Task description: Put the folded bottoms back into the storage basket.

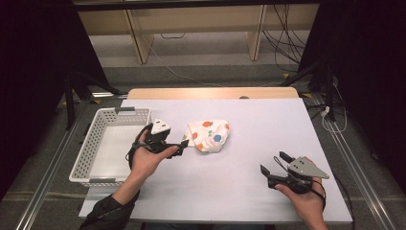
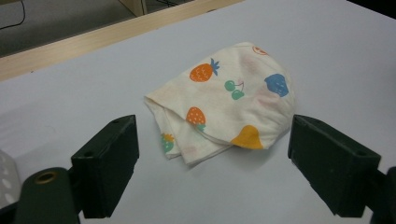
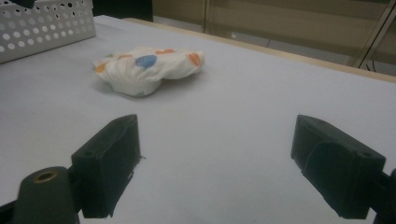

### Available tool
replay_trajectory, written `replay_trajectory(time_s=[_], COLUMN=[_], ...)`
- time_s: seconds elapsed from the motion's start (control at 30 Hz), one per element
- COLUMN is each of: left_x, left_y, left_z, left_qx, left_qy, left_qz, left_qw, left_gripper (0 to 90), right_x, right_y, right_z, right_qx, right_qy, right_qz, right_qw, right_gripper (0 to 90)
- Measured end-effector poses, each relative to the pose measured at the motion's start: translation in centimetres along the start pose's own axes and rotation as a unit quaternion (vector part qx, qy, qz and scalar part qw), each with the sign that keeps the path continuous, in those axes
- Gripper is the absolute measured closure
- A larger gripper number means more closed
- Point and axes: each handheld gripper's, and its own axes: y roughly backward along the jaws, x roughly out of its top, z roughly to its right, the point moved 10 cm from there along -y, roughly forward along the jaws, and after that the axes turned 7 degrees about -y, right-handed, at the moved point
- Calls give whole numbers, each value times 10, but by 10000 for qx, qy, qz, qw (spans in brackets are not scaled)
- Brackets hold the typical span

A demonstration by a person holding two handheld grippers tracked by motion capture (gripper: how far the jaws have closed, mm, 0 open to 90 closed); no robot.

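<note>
Cloth bundle, white with printed fruit (image 1: 209, 135), lies loosely folded at the centre of the pale worktop (image 1: 249, 167). Left hand-held gripper (image 1: 183, 143), jaws wide and empty, sits just at its 9 o'clock. Risk: pinching one loose layer unfolds the bundle short of the white perforated basket (image 1: 95, 143). Right hand-held gripper (image 1: 273, 165) rests open, empty, at 4 o'clock.

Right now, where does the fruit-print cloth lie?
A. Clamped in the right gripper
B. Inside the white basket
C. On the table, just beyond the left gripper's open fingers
C: the cloth rests on the table, ahead of the left gripper, untouched.
</note>
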Motion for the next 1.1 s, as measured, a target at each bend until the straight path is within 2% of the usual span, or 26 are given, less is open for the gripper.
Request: replay_trajectory(time_s=[0.17,0.77,1.1], left_x=[3,14,18], left_y=[-9,-38,-59], left_z=[6,16,14], left_qx=[-50,-84,-111], left_qy=[-27,-99,4], left_qz=[-32,-158,-196], left_qw=[10000,9998,9997], left_gripper=[160,156,127], right_x=[1,1,0], right_y=[0,0,0], right_z=[0,0,0], right_qx=[4,4,8], right_qy=[-19,-24,-24], right_qz=[29,30,29], right_qw=[10000,10000,10000], right_gripper=[164,164,164])
